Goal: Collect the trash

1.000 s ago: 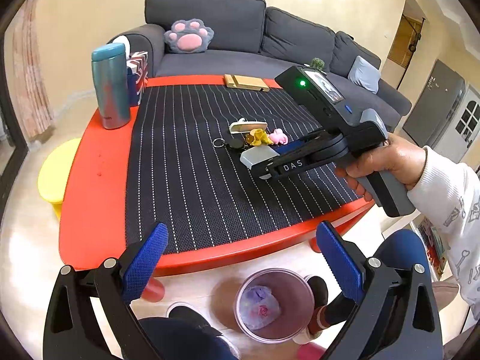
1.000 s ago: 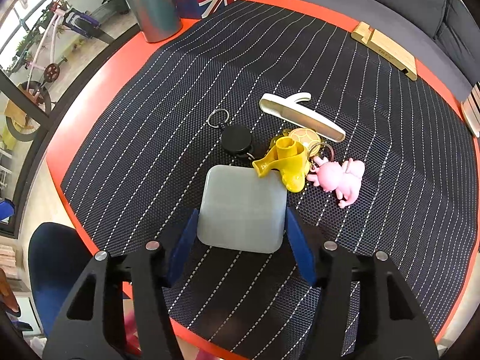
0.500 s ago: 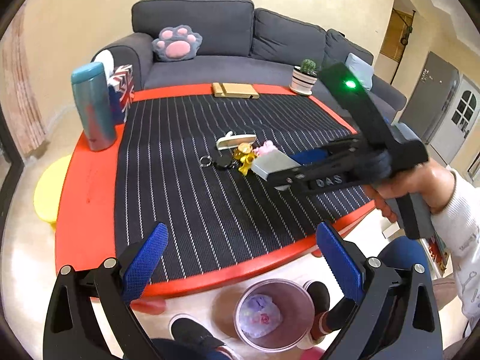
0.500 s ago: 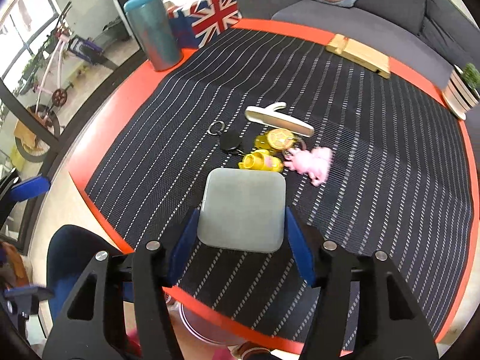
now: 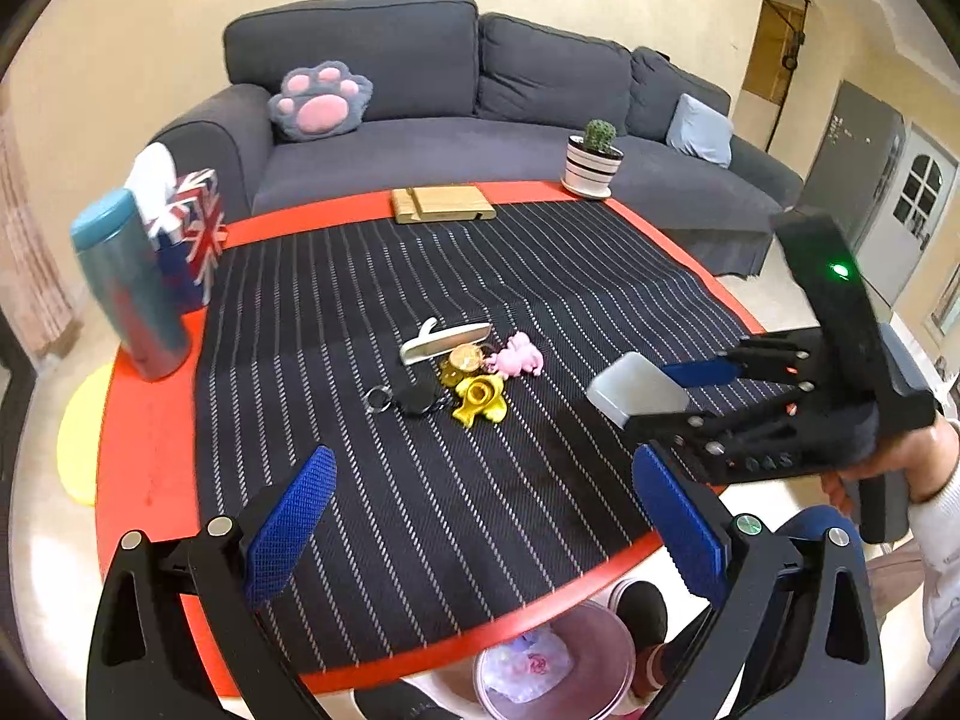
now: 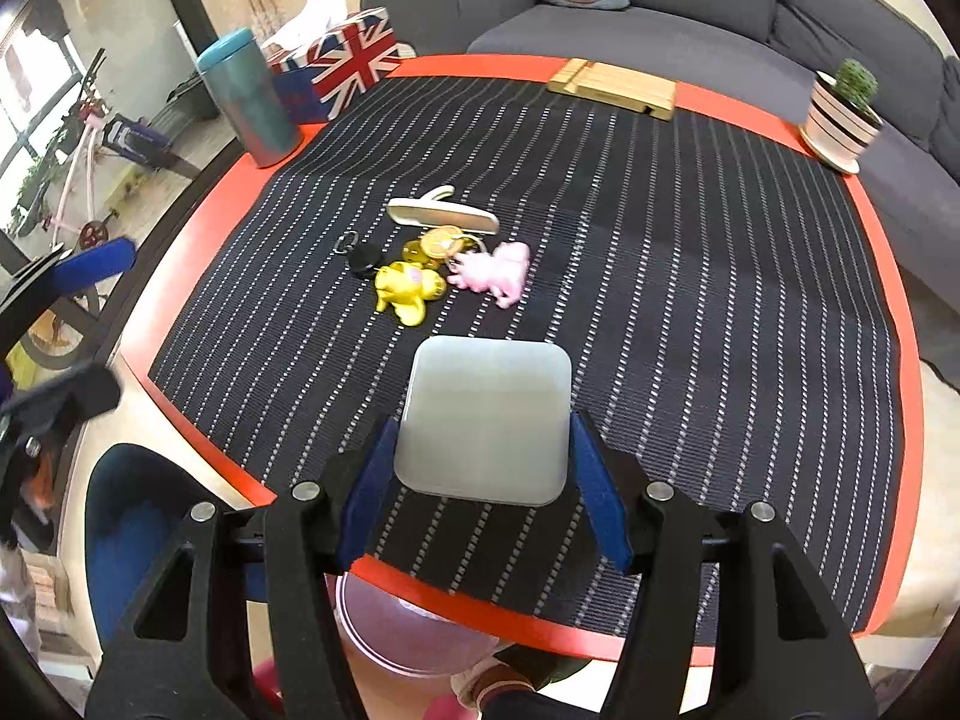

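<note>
Right gripper (image 6: 483, 486) pinching a flat pale-grey square packet (image 6: 486, 417) by its two side edges, blue pads pressed against it. Lifted clear of the striped mat (image 5: 480, 480) since a second ago, when the packet lay just beside the yellow toy (image 6: 405, 291); now carried back toward the near rim of the red desk (image 5: 150, 450), well apart from that cluster. Held in the air over the near right part of the mat in the left wrist view (image 5: 639, 387), above the desk rather than on it. Left gripper (image 5: 480, 528) spread wide and empty, drawn back too, so more of the desk shows. Round trash bin (image 5: 555, 666) on the floor just below the near rim, some crumpled waste already inside. Judged: pick finished, transfer under way; packet not yet over the bin, release to come once above its mouth.
</note>
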Tool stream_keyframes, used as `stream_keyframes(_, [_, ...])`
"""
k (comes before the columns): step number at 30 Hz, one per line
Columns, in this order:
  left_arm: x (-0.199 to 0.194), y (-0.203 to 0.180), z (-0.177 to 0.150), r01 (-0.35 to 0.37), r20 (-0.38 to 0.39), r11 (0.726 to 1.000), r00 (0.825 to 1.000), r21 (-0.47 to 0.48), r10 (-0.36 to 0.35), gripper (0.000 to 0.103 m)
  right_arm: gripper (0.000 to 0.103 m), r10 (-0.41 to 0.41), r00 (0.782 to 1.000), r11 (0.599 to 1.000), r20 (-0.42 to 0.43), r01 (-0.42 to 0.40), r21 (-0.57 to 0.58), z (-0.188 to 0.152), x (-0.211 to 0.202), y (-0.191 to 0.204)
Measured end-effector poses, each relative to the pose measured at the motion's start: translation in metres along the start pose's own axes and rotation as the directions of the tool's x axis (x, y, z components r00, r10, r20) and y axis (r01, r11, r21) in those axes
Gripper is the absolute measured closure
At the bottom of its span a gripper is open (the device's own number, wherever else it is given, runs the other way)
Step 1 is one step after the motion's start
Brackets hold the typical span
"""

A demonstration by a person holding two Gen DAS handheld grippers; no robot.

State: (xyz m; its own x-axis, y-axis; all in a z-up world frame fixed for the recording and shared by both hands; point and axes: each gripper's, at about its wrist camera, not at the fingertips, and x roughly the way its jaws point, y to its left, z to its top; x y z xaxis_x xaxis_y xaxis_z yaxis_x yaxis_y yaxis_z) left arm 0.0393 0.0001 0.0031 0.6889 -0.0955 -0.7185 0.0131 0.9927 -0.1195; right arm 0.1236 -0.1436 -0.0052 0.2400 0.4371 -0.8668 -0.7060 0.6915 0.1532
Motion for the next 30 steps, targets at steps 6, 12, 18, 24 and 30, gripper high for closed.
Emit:
stream_keyframes(6, [0.033,-0.003,0.019,0.008,-0.055,0.999,0.998,0.041,-0.006,0.008,0.045,-0.002,1.0,1.0,0.008,0.002,0.025,-0.006,-0.005,-0.014])
stream_keyframes(12, [0.068,-0.003,0.03,0.022,-0.112,0.998,0.994,0.067,-0.014,0.008,0.045,-0.002,1.0,0.999,0.013,0.001,0.045,-0.011,-0.007,-0.025])
stream_keyframes(18, [0.097,-0.005,0.034,0.014,-0.159,0.995,0.987,0.098,0.002,0.01,0.045,-0.004,1.0,0.998,0.012,0.003,0.061,-0.015,-0.008,-0.035])
stream_keyframes(24, [0.116,-0.005,0.031,0.017,-0.206,0.993,0.979,0.113,0.007,0.046,0.045,-0.003,1.0,0.998,0.006,0.003,0.068,-0.016,-0.004,-0.039])
stream_keyframes(30, [0.124,-0.004,0.028,0.018,-0.225,0.993,0.974,0.113,0.008,0.07,0.045,0.001,1.0,0.998,0.006,-0.002,0.066,-0.015,-0.001,-0.04])
